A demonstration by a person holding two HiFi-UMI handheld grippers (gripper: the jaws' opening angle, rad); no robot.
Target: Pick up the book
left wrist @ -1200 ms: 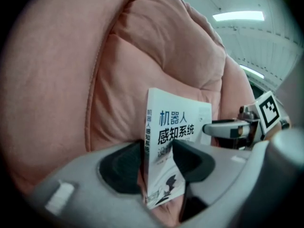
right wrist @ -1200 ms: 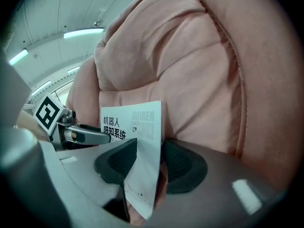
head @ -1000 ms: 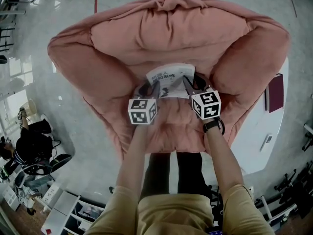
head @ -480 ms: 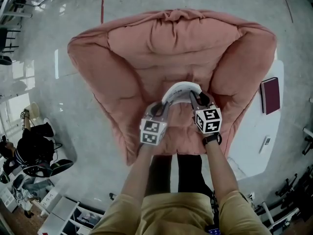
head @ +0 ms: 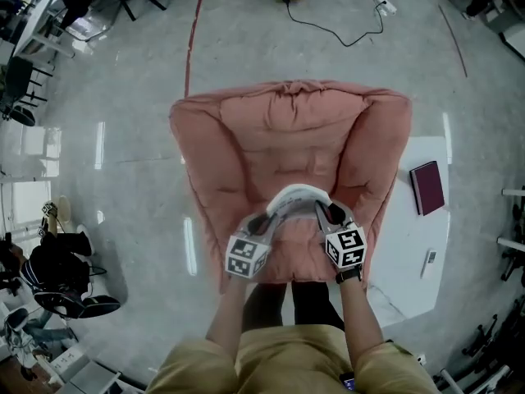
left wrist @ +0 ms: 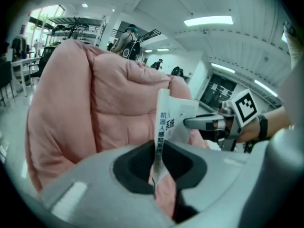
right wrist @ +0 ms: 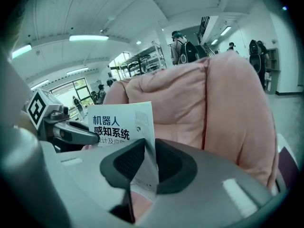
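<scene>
A thin white book point(head: 297, 195) with dark print hangs bowed in an arch above the seat of a pink padded armchair point(head: 287, 125). My left gripper point(head: 264, 220) is shut on its left edge, and the page point(left wrist: 163, 122) runs straight down between the pads point(left wrist: 159, 163). My right gripper point(head: 328, 213) holds the right edge. Its jaws are closing with the cover point(right wrist: 122, 125) pinched between them point(right wrist: 145, 167). Each gripper shows in the other's view, the right one point(left wrist: 209, 123) and the left one point(right wrist: 71, 133), on opposite sides of the book.
A white low table point(head: 410, 253) stands right of the armchair with a maroon book point(head: 426, 187) and a small remote point(head: 428, 263) on it. A black cable point(head: 344, 31) lies on the grey floor behind the chair. A person sits at the far left point(head: 49, 265).
Both grippers have closed on the book's edges and risen together, lifting it off the chair seat. The book now bows upward, and the chair looks smaller and farther below.
</scene>
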